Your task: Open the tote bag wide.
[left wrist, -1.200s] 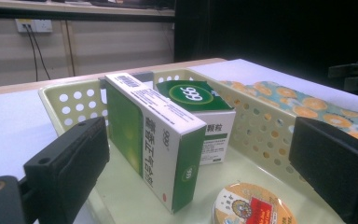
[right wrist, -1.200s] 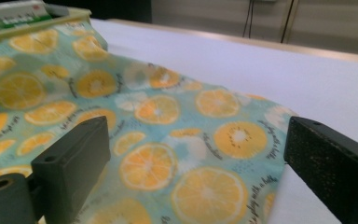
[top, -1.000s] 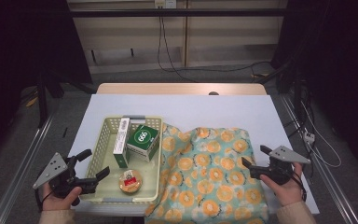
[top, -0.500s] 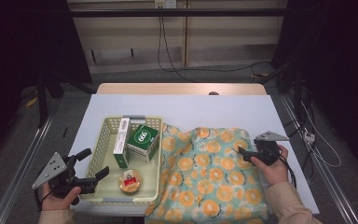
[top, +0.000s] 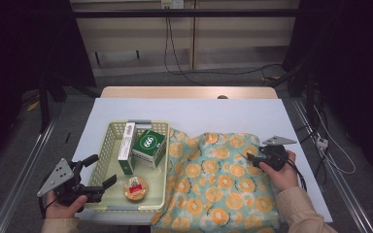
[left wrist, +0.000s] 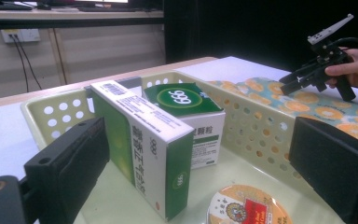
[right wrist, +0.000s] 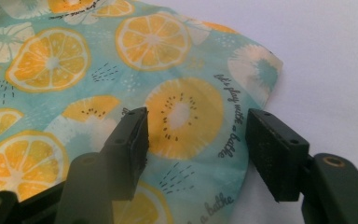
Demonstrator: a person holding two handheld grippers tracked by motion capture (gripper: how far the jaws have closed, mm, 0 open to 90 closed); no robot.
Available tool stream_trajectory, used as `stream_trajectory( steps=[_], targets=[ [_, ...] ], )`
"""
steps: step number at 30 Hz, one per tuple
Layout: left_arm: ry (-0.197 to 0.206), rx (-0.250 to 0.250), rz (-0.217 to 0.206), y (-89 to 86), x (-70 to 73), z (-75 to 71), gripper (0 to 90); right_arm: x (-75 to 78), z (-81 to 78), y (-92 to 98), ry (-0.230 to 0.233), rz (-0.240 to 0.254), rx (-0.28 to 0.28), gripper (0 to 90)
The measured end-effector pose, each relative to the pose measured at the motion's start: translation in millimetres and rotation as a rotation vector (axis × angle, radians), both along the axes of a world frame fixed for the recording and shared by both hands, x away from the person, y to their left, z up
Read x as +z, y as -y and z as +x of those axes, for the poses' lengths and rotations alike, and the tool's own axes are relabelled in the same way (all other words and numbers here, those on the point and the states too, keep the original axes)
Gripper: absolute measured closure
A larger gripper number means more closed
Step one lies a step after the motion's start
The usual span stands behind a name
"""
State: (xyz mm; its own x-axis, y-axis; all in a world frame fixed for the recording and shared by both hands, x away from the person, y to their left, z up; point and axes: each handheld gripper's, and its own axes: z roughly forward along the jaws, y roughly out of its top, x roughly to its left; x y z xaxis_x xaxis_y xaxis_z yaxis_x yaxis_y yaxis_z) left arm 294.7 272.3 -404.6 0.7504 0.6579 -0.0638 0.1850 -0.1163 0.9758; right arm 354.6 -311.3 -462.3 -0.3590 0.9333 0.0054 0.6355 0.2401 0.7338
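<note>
A teal cloth [top: 218,179] printed with orange slices lies spread over the right half of the table. My right gripper [top: 250,158] rests low on its far right corner. Seen in the right gripper view, the jaws [right wrist: 196,126] straddle a patch of the cloth [right wrist: 74,60] near its edge. They have just been closing, and the pads stand apart from the fabric. My left gripper [top: 103,170] is open at the near left corner of a pale yellow basket [top: 108,141]. In the left gripper view, its wide jaws [left wrist: 198,140] face the basket's contents.
The basket [left wrist: 256,126] holds an upright white-and-green box [top: 126,148], a green box [top: 149,145] and a round lidded cup [top: 135,188]. A white sheet [top: 199,116] covers the table. Cables trail on the floor beyond the far edge.
My right gripper moved in from the cloth's right edge and slightly down onto its far right corner. Its jaws narrowed. The left gripper stayed put.
</note>
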Motion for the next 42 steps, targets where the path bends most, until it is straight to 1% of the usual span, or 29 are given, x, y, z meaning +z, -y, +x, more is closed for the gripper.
stream_trajectory(
  steps=[2,4,7,8,9,10,11,14,15,17,18,19,20,21,22,23,26,29,30,32,33,34,35,36,37,38,39,41,42],
  targets=[
    [-0.004,0.001,-0.008,1.3,0.3,-0.2,4.8,0.1,0.1,0.2,0.000,0.000,-0.004,43.3],
    [0.001,0.001,-0.006,1.2,0.6,0.6,4.8,0.2,0.0,0.1,0.000,0.000,-0.005,44.2],
    [0.004,0.002,-0.002,0.9,0.4,1.5,4.8,0.6,-0.3,0.6,-0.002,0.003,-0.013,48.4],
    [0.002,-0.003,-0.005,1.0,0.2,1.8,4.8,0.4,-0.4,0.8,0.002,0.000,-0.005,49.9],
    [0.000,-0.006,-0.008,1.3,0.0,1.9,5.3,1.0,-1.5,-1.0,0.002,0.000,0.005,57.0],
    [-0.001,-0.002,-0.006,1.7,-0.1,1.9,5.3,1.0,-1.5,-1.0,0.002,0.000,0.005,57.0],
    [0.001,-0.004,-0.003,2.4,-0.1,2.9,5.3,1.6,-2.3,-3.4,0.000,0.002,0.017,63.8],
    [0.000,-0.001,0.002,3.2,0.0,3.1,5.4,1.8,-1.9,-3.8,-0.002,0.008,0.027,69.9],
    [0.001,0.000,0.002,3.4,0.0,3.1,5.5,2.0,-1.8,-3.9,-0.005,0.013,0.030,73.8],
    [0.001,-0.004,-0.007,3.2,0.3,3.3,5.5,1.9,-1.8,-5.1,-0.007,0.030,0.041,84.7],
    [0.001,-0.004,-0.007,3.2,0.3,3.3,5.5,1.9,-1.8,-5.1,-0.007,0.030,0.041,84.7],
    [0.005,-0.001,-0.003,2.6,0.7,3.6,5.5,2.1,-1.9,-7.1,-0.011,0.033,0.054,88.8],
    [0.005,0.000,-0.003,2.3,0.9,3.7,5.5,2.5,-1.5,-7.4,-0.013,0.032,0.054,89.2],
    [0.004,0.002,-0.004,1.6,1.1,3.7,5.5,2.9,-0.5,-7.1,-0.020,0.044,0.049,89.7],
    [0.006,0.001,-0.001,1.2,1.3,3.8,5.5,2.9,-0.5,-7.1,-0.020,0.044,0.049,89.7],
    [0.008,0.007,0.004,1.1,1.5,3.6,5.5,3.0,2.0,-7.0,-0.022,0.066,0.050,90.0],
    [0.011,0.018,-0.001,-0.5,1.8,3.3,5.6,5.2,6.5,-8.2,-0.010,0.086,0.044,90.0],
    [0.010,0.028,-0.003,-1.1,1.8,3.1,5.7,9.7,18.3,-8.5,0.003,0.107,0.033,90.0],
    [0.009,0.028,-0.004,-1.3,1.8,3.2,5.7,11.1,23.8,-8.4,-0.004,0.112,0.034,90.0],
    [0.010,0.028,-0.001,-1.2,1.7,3.1,5.7,13.2,34.6,-8.0,-0.005,0.091,0.031,90.0],
    [0.012,0.029,0.010,-0.9,1.8,3.1,5.7,13.8,43.2,-6.9,-0.010,0.088,0.029,90.0],
    [0.012,0.029,0.010,-0.9,1.8,3.1,5.7,13.8,48.4,-5.6,-0.012,0.100,0.026,90.0],
    [0.009,0.025,0.009,-0.4,1.8,3.0,5.7,14.2,56.8,-3.8,-0.010,0.086,0.013,90.0],
    [0.013,0.027,0.008,-0.3,1.9,3.0,5.7,14.6,61.8,-2.3,-0.004,0.062,0.001,90.0],
    [0.010,0.024,0.008,-0.1,2.1,3.1,5.8,14.0,68.7,1.0,-0.006,0.060,-0.006,90.0],
    [0.012,0.025,0.009,0.2,2.3,3.1,5.8,12.8,75.3,4.7,-0.010,0.081,-0.017,90.0],
    [0.013,0.030,0.006,0.4,2.4,3.1,5.8,11.9,81.0,8.4,-0.010,0.091,-0.037,90.0],
    [0.011,0.029,0.003,0.5,2.6,3.3,5.8,8.9,93.6,17.6,-0.003,0.078,-0.065,90.0],
    [0.012,0.031,0.005,0.7,2.5,3.4,5.8,7.9,97.2,21.2,-0.002,0.074,-0.079,90.0]
  ],
)
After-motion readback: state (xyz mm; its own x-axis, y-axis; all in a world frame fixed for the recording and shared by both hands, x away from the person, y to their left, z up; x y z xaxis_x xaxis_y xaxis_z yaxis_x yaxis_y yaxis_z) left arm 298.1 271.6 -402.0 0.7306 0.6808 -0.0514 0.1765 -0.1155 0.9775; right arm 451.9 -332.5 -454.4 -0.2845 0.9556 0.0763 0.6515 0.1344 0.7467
